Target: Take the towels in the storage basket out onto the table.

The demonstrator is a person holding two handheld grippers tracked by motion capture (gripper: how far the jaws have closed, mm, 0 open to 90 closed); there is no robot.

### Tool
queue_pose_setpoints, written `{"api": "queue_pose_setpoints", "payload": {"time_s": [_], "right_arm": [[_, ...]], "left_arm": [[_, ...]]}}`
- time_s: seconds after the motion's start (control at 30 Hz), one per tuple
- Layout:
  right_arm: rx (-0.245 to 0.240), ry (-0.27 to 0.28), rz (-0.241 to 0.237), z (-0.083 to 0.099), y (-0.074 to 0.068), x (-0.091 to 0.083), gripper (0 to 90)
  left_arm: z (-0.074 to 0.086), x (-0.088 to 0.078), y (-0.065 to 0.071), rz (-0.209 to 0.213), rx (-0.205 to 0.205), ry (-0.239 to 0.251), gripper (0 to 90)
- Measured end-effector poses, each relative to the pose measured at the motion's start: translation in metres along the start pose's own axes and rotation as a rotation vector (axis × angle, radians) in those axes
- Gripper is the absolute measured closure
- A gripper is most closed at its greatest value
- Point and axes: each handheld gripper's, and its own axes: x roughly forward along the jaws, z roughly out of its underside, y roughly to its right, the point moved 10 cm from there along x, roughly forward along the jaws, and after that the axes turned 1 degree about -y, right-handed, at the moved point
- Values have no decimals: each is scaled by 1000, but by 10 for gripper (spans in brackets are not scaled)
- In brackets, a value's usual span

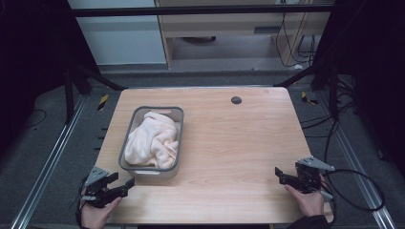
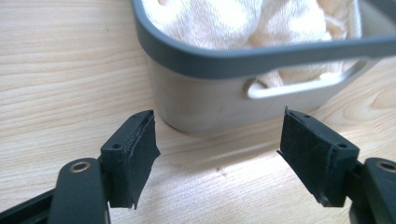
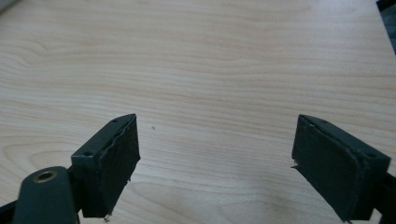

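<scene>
In the left gripper view the grey basket [image 2: 261, 60] is cut off at the top and right, so only its near wall, rim and white handle slot show, and the cream towel [image 2: 224, 21] bunched inside is seen in part. The high view shows the basket [image 1: 174, 143] on the left half of the wooden table [image 1: 239, 143] with the towel [image 1: 153, 140] filling it. The left gripper [image 1: 122, 183] sits just in front of the basket's near left corner, jaws apart and empty. The right gripper [image 1: 278, 174] rests well apart at the table's right edge, jaws spread over bare wood.
</scene>
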Motion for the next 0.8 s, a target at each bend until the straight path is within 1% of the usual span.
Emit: {"api": "queue_pose_setpoints", "payload": {"time_s": [0.03,0.07,0.1,0.13,0.2,0.3,0.33,0.37,0.4,0.43,0.5,0.57,0.6,0.77,0.8], "right_arm": [[8,9,-6,-1,-2,-2,139],[6,16,-8,-1,-3,-3,129],[6,16,-8,-1,-3,-3,129],[0,19,1,-1,-4,-3,120],[-10,17,8,-2,-5,-2,116],[-17,13,1,-1,-7,-2,113],[-21,14,4,-1,-7,-1,112],[-21,14,4,-1,-7,-1,112],[-28,14,4,0,-7,-1,108],[-28,14,4,0,-7,-1,108],[-28,18,8,-1,-7,-1,109],[-30,17,10,-1,-7,-1,109],[-26,11,8,0,-8,-1,109],[-34,10,11,0,-9,1,108],[-41,12,11,0,-9,1,106]], "left_arm": [[-2,-1,-1,-2,-10,6,268],[-3,-2,-1,-3,-18,6,270],[-3,-2,-1,-3,-18,6,269],[-6,-5,-3,-9,-20,20,273],[-10,-8,-3,-8,-26,33,274],[-13,-10,-4,-7,-29,41,270],[-17,-14,-3,-7,-34,55,269],[-17,-14,-3,-7,-34,55,267],[-21,-17,-1,-5,-30,68,266],[-21,-17,-1,-5,-30,68,266],[-27,-22,2,4,-30,85,266],[-28,-23,3,6,-30,88,265],[-31,-25,4,6,-20,91,265],[-37,-27,6,12,-10,101,264],[-41,-28,7,15,-10,104,264]]}}
